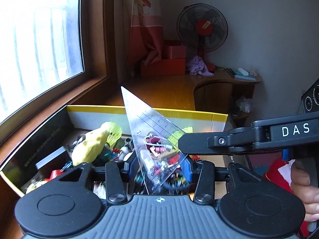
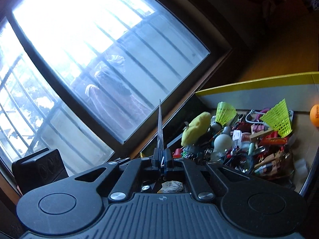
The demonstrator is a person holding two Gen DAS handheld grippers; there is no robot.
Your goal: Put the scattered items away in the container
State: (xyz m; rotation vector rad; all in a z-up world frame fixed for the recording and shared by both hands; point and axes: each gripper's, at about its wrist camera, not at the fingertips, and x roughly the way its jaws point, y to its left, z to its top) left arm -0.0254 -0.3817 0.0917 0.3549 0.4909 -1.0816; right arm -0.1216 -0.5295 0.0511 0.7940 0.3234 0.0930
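We see the box [image 1: 171, 114] on the counter [image 1: 163, 91] beside the window [image 1: 39, 39], with shuttlecocks [image 2: 226, 113], a stuffed toy [image 1: 89, 145] and small clutter lying inside it. The set square [image 1: 147, 123] stands upright above the box, between the left tool [image 1: 159, 166] and the right tool [image 2: 161, 157], which reaches in from the right. Behind the box, at the counter's far end, stand the stacked boxes [image 1: 163, 66] and the fan [image 1: 202, 27], with a cloth [image 1: 197, 64] between them.

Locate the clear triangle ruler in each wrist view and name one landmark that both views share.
Left wrist: the clear triangle ruler stands at centre, seen flat-on, tip up, over the box.
Right wrist: the ruler shows edge-on, a thin upright blade at centre, clamped in the right gripper.
Shared landmark: the yellow-rimmed cardboard box.
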